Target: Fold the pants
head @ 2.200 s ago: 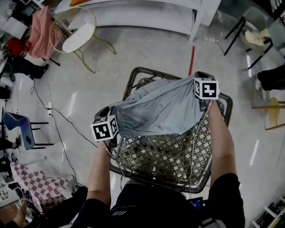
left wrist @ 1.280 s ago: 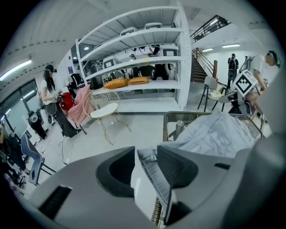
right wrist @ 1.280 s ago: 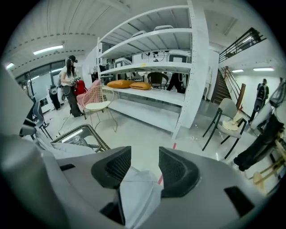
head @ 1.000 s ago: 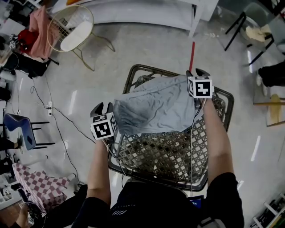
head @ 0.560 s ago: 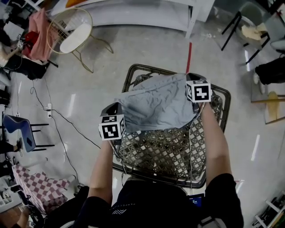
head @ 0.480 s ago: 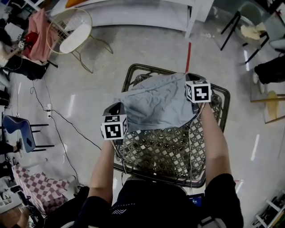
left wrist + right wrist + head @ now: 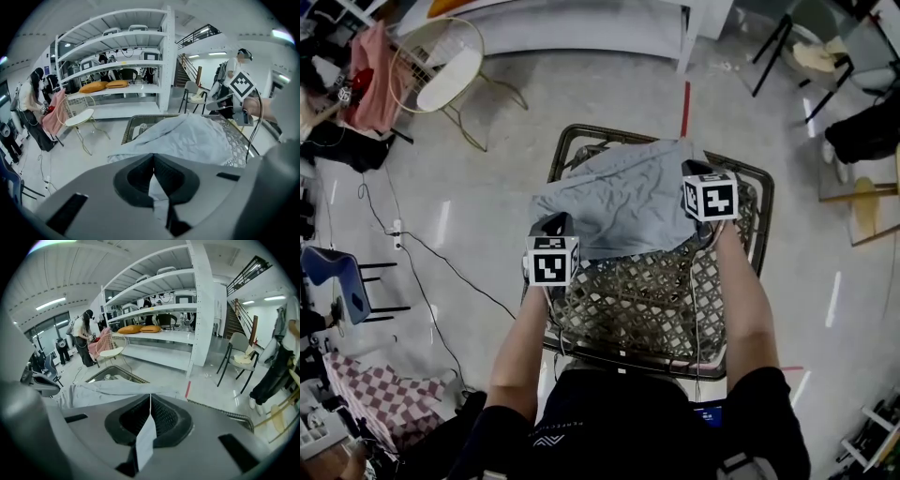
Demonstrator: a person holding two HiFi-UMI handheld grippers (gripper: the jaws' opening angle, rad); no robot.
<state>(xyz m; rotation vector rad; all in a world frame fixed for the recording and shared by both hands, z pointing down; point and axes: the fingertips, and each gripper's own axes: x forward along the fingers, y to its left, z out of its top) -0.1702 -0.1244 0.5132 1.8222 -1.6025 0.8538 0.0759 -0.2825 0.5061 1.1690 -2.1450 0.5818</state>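
The grey pants (image 7: 623,202) lie spread over the far half of a woven wicker table (image 7: 647,300) with a dark rim. My left gripper (image 7: 554,226) is at the pants' near left corner, my right gripper (image 7: 695,172) at their right edge. In the left gripper view the jaws (image 7: 153,159) are shut, with a strip of grey cloth pinched between them and the pants (image 7: 192,138) spreading out beyond. The right gripper view shows its jaws (image 7: 150,399) shut on a fold of the pants (image 7: 108,390).
A wire chair with a white seat (image 7: 450,70) and pink cloth (image 7: 370,56) stand at the far left. White shelving (image 7: 581,28) runs along the back. A cable (image 7: 441,272) crosses the floor left of the table. Black chair legs (image 7: 778,47) stand far right.
A second ago both grippers stood open beside the pants. Both have since shut on the cloth, the left one after moving right onto the pants' corner, and both have drawn toward me.
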